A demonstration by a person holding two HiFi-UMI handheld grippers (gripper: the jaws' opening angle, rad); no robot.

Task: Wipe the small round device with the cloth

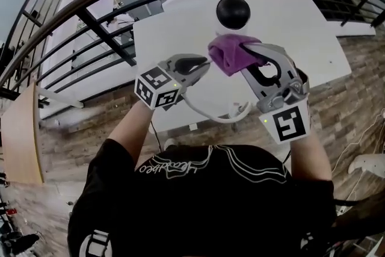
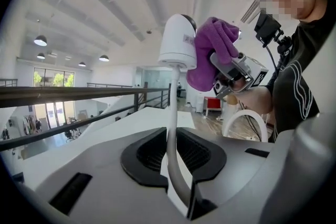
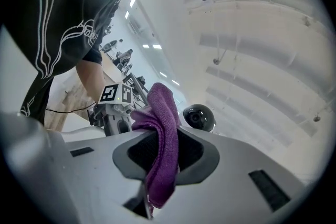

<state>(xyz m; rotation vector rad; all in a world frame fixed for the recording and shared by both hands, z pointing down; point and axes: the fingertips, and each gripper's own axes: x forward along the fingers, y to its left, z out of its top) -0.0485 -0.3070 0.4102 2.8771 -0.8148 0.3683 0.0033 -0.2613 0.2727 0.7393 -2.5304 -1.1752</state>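
The small round device (image 1: pixel 233 11), a white body with a dark dome, stands up on its stiff white cable (image 1: pixel 213 116) over the white table. My left gripper (image 1: pixel 201 63) is shut on that cable; in the left gripper view the cable (image 2: pixel 172 113) runs from between the jaws up to the device (image 2: pixel 177 42). My right gripper (image 1: pixel 255 52) is shut on a purple cloth (image 1: pixel 231 52). The cloth (image 2: pixel 210 47) lies against the device's right side. In the right gripper view the cloth (image 3: pixel 163 128) hangs out of the jaws, with the dome (image 3: pixel 198 117) just beyond it.
The white table (image 1: pixel 301 39) stands beside a dark curved railing (image 1: pixel 90 15) with a lower floor beyond it. Wooden flooring (image 1: pixel 361 105) lies to the right. The person's black-shirted torso fills the near side, and the cable loops down off the table's front edge.
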